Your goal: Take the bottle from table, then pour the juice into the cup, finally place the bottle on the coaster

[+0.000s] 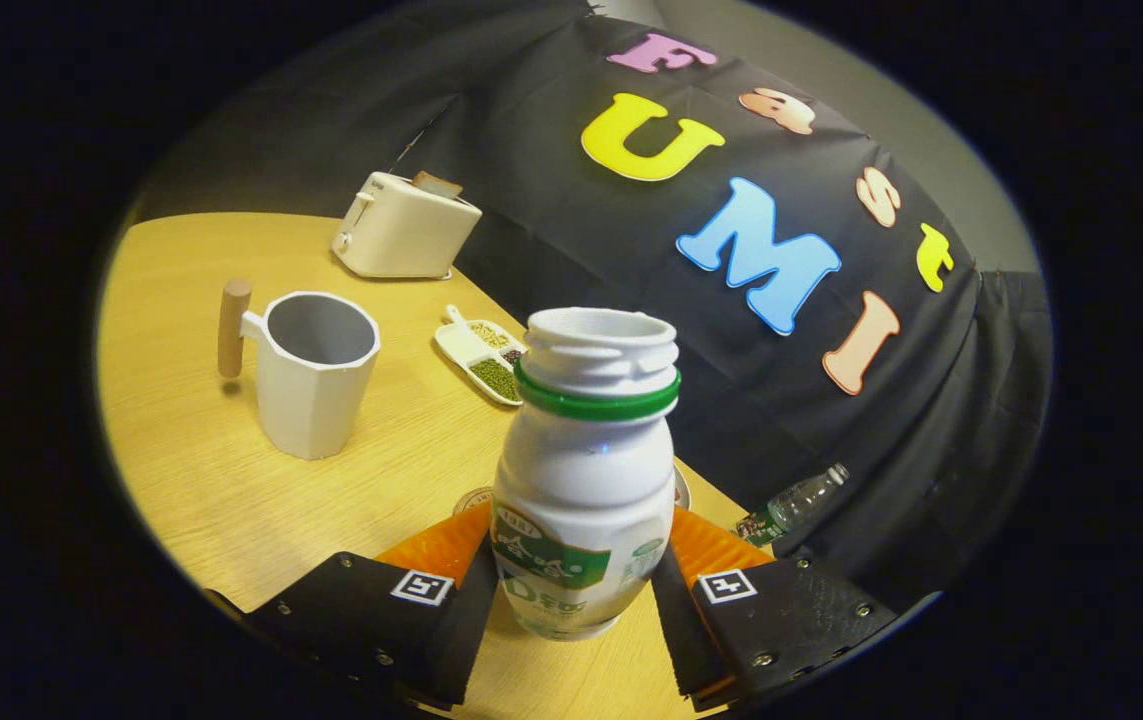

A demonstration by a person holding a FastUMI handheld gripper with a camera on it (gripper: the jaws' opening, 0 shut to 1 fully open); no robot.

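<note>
We have the bottle (586, 480) low in the centre of the frame, standing between the fingers (576, 585), which press its lower body from both sides at the label. It looks lifted or tilted a little off the tabletop (181, 480), though we cannot tell for sure. Its mouth is open, with a green ring below the threads. We judge it a light, thin-walled plastic bottle, smooth and somewhat slippery, likely to give if squeezed hard; the hold low on the belly is firm, but the liquid will shift as it tips. The cup (316, 370), with its wooden handle, stands at centre left, well apart. A round edge just behind the bottle may be the coaster (476, 497); we cannot be sure.
</note>
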